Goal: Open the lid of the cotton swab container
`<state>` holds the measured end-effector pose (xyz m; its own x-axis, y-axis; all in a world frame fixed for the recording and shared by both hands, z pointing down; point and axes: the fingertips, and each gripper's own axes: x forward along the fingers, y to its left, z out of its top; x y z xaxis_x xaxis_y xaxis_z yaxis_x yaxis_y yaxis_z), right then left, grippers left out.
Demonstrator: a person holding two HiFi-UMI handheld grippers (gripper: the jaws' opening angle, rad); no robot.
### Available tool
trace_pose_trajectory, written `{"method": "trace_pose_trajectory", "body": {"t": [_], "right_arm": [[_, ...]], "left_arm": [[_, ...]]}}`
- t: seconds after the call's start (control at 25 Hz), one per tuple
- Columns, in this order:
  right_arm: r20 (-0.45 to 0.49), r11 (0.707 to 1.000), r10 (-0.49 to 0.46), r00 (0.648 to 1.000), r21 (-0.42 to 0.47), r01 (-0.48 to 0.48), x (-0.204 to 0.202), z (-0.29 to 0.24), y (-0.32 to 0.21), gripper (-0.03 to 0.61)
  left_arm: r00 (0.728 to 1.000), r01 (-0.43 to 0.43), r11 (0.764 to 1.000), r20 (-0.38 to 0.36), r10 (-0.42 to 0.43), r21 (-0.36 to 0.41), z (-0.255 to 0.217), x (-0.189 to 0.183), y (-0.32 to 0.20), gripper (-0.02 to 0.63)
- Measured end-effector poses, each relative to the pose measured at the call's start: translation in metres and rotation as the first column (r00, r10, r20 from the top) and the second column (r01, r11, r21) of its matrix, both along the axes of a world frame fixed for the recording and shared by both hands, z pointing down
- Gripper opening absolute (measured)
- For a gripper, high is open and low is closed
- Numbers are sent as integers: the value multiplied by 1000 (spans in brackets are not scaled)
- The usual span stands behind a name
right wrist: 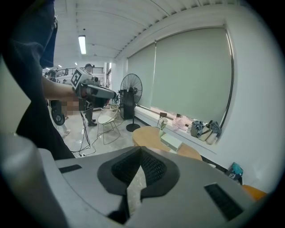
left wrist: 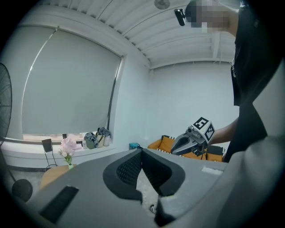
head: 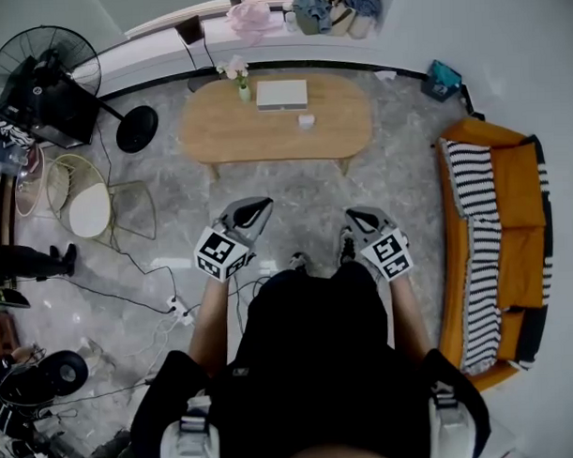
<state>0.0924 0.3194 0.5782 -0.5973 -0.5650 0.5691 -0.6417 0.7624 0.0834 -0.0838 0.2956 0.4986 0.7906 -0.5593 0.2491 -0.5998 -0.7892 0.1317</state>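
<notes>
A small white container [head: 306,121] stands on the oval wooden table [head: 339,128], far ahead of me, next to a flat white box [head: 282,94] and a flower vase [head: 241,81]. I cannot tell its lid apart at this distance. My left gripper [head: 259,211] and right gripper [head: 356,217] are held close to my body, well short of the table, both shut with nothing between the jaws. The left gripper view shows its own shut jaws and the right gripper [left wrist: 189,142] beyond them. In the right gripper view I see the table [right wrist: 149,139], the white box [right wrist: 171,141] and the left gripper [right wrist: 95,92].
A standing fan [head: 37,77] and a wire chair [head: 84,207] are at the left, with cables and a power strip [head: 177,312] on the floor. An orange sofa [head: 493,244] with a striped throw lines the right wall. Bags sit on the window ledge [head: 326,11].
</notes>
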Motion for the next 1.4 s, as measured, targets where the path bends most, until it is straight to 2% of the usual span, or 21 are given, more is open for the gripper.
{"method": "trace_pose_trajectory", "body": {"t": [0.24, 0.64, 0.92, 1.04, 1.16, 1.4], "right_arm": [[-6, 999, -8, 1000, -35, 7, 1, 8, -18, -4], [3, 994, -103, 995, -21, 103, 3, 18, -79, -3], [10, 990, -137, 991, -34, 137, 28, 16, -132, -4], [16, 987, -160, 987, -21, 160, 40, 14, -152, -4], [18, 985, -166, 986, -45, 167, 52, 14, -167, -3], [21, 971, -231, 973, -63, 231, 70, 17, -192, -4]], "left_arm": [[1000, -6, 1000, 26, 6, 2, 4, 11, -14, 0], [997, 67, 998, 39, -66, -20, 14, 19, -61, 0], [994, 101, 995, 32, -101, -7, 7, 53, -115, 0], [993, 104, 995, 48, -104, -4, 8, 70, -129, 0], [992, 115, 993, 61, -114, -6, 6, 82, -144, 0], [983, 173, 985, 63, -172, -12, 4, 100, -167, 0]]}}
